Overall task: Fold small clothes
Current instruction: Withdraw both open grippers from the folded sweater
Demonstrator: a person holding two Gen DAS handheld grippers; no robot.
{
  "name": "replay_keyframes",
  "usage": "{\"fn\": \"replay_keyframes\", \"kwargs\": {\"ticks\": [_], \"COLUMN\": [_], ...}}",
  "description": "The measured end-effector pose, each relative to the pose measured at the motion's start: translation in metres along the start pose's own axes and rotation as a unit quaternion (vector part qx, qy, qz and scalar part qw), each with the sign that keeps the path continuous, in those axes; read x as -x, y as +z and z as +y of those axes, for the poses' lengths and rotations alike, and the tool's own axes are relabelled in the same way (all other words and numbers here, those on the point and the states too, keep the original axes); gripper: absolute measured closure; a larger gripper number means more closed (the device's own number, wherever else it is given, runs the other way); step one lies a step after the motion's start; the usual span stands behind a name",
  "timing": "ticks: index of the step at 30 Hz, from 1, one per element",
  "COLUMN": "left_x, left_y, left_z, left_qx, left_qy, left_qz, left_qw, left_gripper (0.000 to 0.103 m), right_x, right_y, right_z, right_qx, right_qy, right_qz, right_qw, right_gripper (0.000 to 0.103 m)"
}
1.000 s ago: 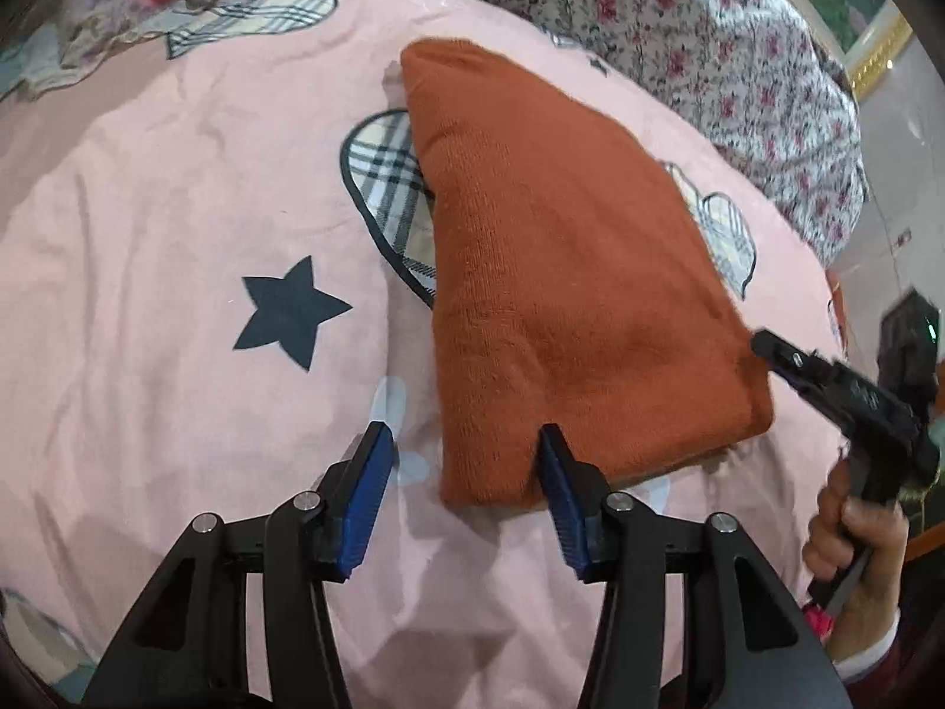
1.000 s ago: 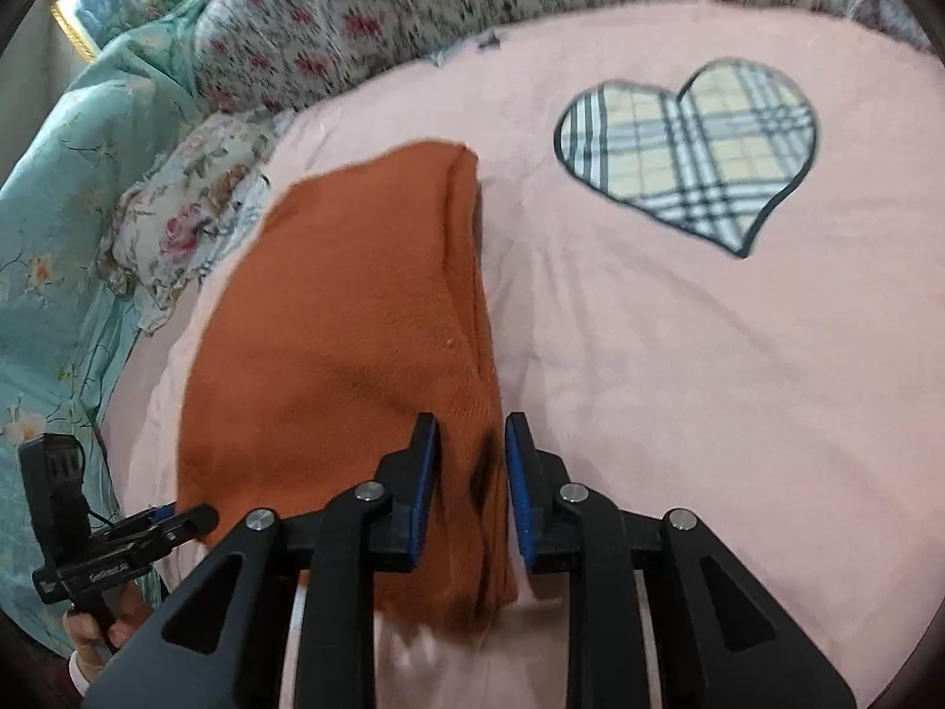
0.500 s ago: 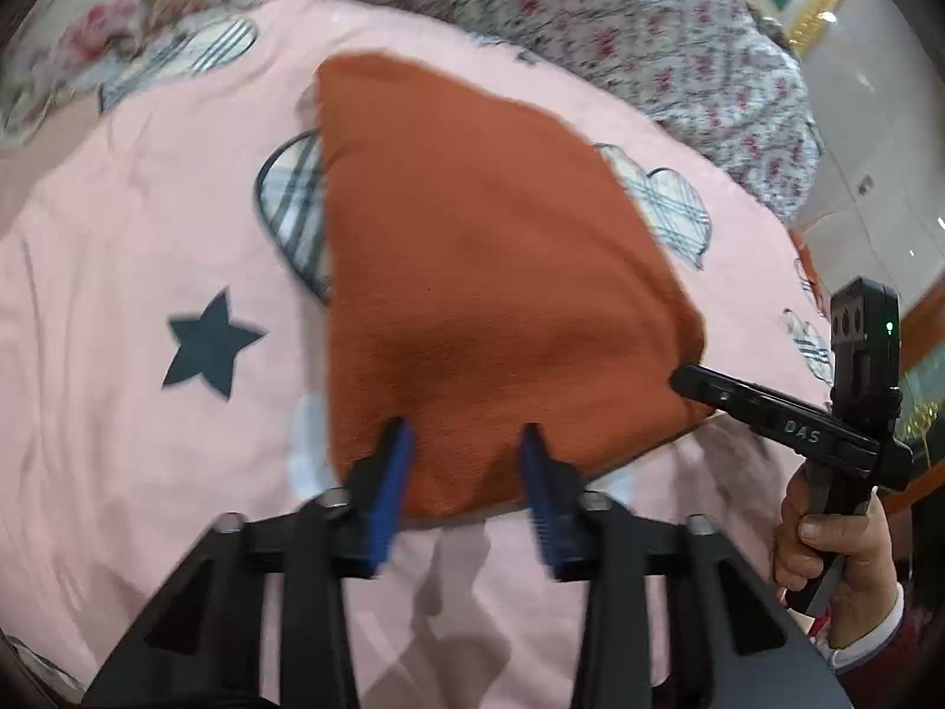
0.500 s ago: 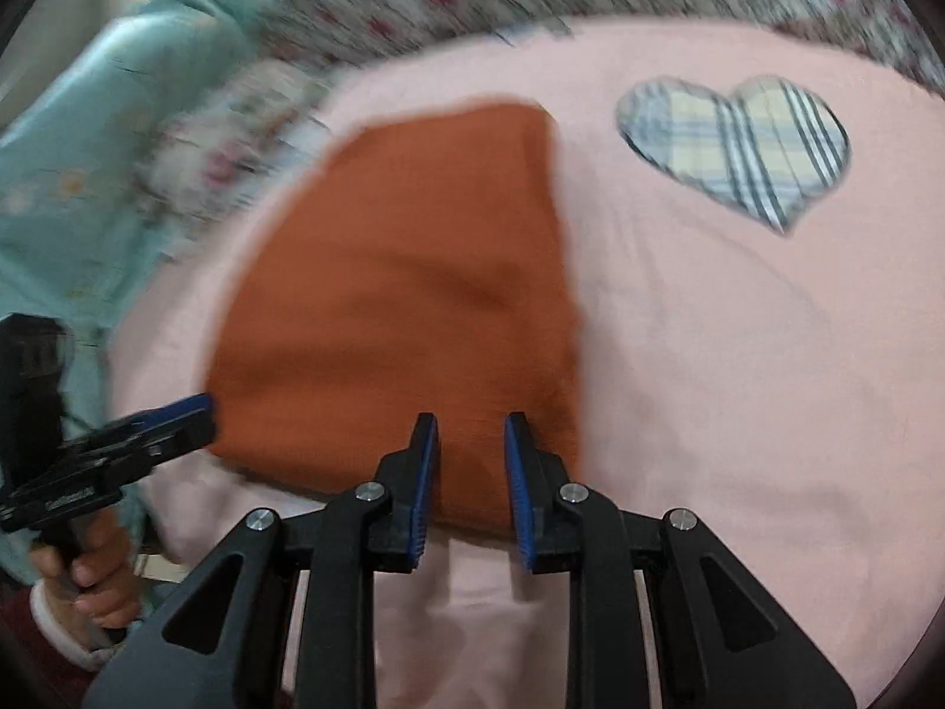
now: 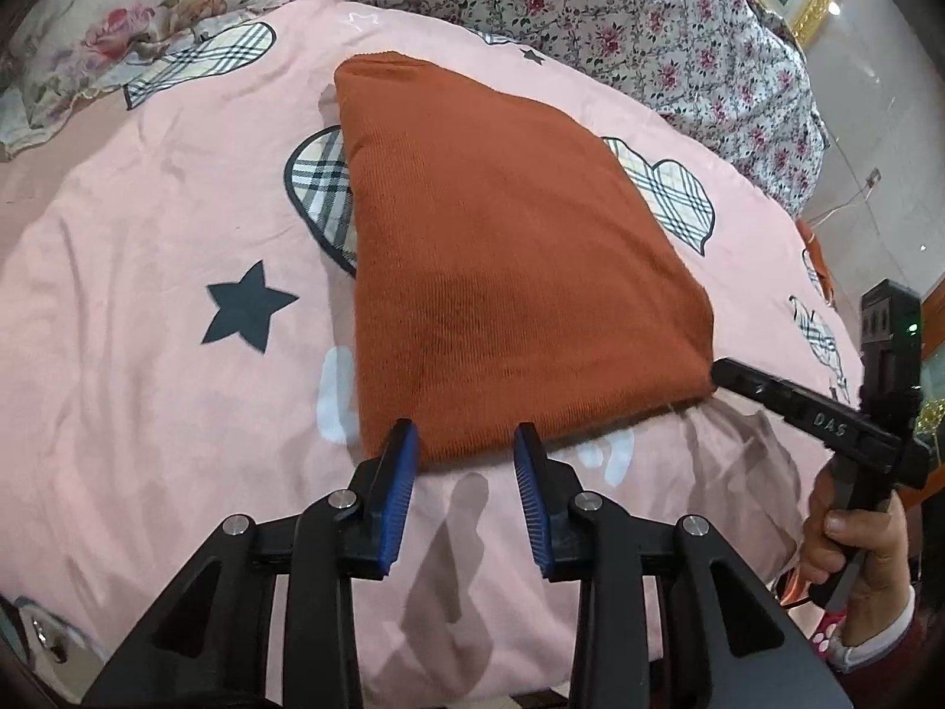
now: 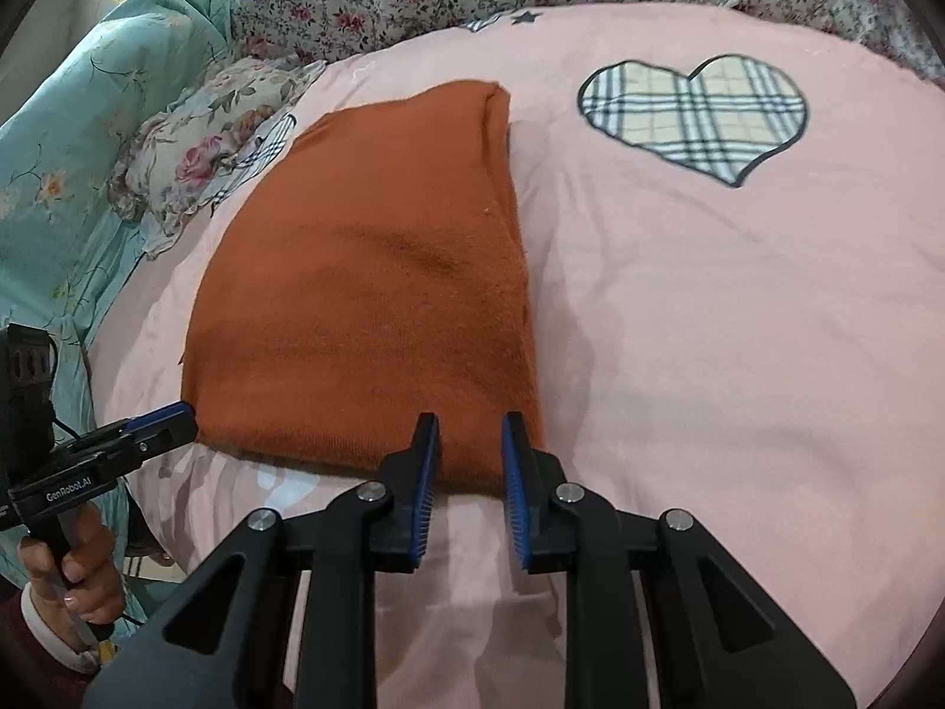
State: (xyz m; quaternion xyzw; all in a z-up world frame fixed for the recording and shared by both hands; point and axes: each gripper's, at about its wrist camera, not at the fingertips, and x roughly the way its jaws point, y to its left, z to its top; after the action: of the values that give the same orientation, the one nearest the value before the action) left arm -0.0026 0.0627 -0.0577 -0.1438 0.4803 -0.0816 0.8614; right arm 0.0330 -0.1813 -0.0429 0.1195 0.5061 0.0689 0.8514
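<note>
Left wrist: orange garment (image 5: 508, 272) lying folded flat on the bed (image 5: 147, 307), left gripper (image 5: 466, 443) sitting apart at its near hem, gripping nothing; right wrist: right gripper (image 6: 471, 434) narrowly apart at the near-right corner, another fold likely pending.

The folded orange garment (image 5: 508, 272) hides part of a plaid heart (image 5: 322, 195) on the pink bed cover (image 5: 147, 307). The person's right hand (image 5: 856, 549) is cut off at the right edge. The garment's near edge slips behind the tong tips; contact cannot be told.
</note>
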Motion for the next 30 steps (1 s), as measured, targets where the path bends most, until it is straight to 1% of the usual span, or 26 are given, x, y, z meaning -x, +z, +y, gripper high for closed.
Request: {"fn": "replay_keyframes", "kwargs": {"ticks": [2, 3, 4, 5, 6, 9, 13, 14, 16, 20, 23, 25, 27, 30], "left_x": [0.006, 0.008, 0.011, 0.012, 0.014, 0.02, 0.026, 0.027, 0.03, 0.035, 0.039, 0.041, 0.044, 0.046], "left_y": [-0.005, -0.008, -0.012, -0.014, -0.018, -0.027, -0.043, -0.046, -0.054, -0.062, -0.064, -0.064, -0.063, -0.057], "left_z": [-0.001, -0.001, -0.003, -0.002, -0.004, -0.006, -0.012, -0.012, -0.013, -0.012, -0.011, -0.01, -0.011, -0.009], "left_qx": [0.0, -0.001, -0.002, -0.004, -0.006, -0.016, -0.027, -0.03, -0.033, -0.032, -0.035, -0.04, -0.048, -0.054], "left_qy": [0.007, 0.014, 0.03, 0.039, 0.049, 0.06, 0.078, 0.081, 0.084, 0.09, 0.105, 0.116, 0.135, 0.15], "left_qz": [0.001, 0.002, 0.001, 0.001, 0.001, 0.002, 0.009, 0.01, 0.013, 0.018, 0.015, 0.011, 0.005, -0.003], "left_qw": [1.0, 0.9999, 0.9995, 0.9992, 0.9988, 0.9981, 0.9965, 0.9963, 0.9959, 0.9952, 0.9937, 0.9923, 0.9896, 0.9872], "left_gripper": [0.065, 0.06, 0.053, 0.051, 0.05, 0.049, 0.038, 0.037, 0.033, 0.03, 0.029, 0.028, 0.026, 0.026], "right_x": [0.009, 0.015, 0.021, 0.025, 0.028, 0.036, 0.04, 0.04, 0.04, 0.04, 0.043, 0.045, 0.046, 0.044], "right_y": [-0.003, -0.005, -0.009, -0.012, -0.014, -0.026, -0.042, -0.046, -0.055, -0.066, -0.069, -0.069, -0.068, -0.066], "right_z": [0.0, 0.0, 0.0, 0.0, 0.001, 0.007, 0.017, 0.018, 0.024, 0.034, 0.04, 0.042, 0.042, 0.04], "right_qx": [0.001, 0.0, -0.001, -0.002, -0.001, 0.003, 0.009, 0.009, 0.013, 0.025, 0.036, 0.042, 0.043, 0.041], "right_qy": [-0.009, -0.007, -0.005, -0.004, -0.002, 0.004, 0.014, 0.015, 0.018, 0.022, 0.02, 0.017, 0.016, 0.015], "right_qz": [-0.004, -0.008, -0.011, -0.014, -0.016, -0.018, -0.011, -0.01, -0.005, 0.007, 0.005, 0.001, -0.004, -0.003], "right_qw": [1.0, 1.0, 1.0, 1.0, 1.0, 1.0, 1.0, 1.0, 1.0, 0.999, 0.999, 0.999, 0.999, 0.999], "right_gripper": [0.078, 0.078, 0.078, 0.078, 0.076, 0.07, 0.067, 0.067, 0.062, 0.056, 0.048, 0.04, 0.037, 0.035]}}
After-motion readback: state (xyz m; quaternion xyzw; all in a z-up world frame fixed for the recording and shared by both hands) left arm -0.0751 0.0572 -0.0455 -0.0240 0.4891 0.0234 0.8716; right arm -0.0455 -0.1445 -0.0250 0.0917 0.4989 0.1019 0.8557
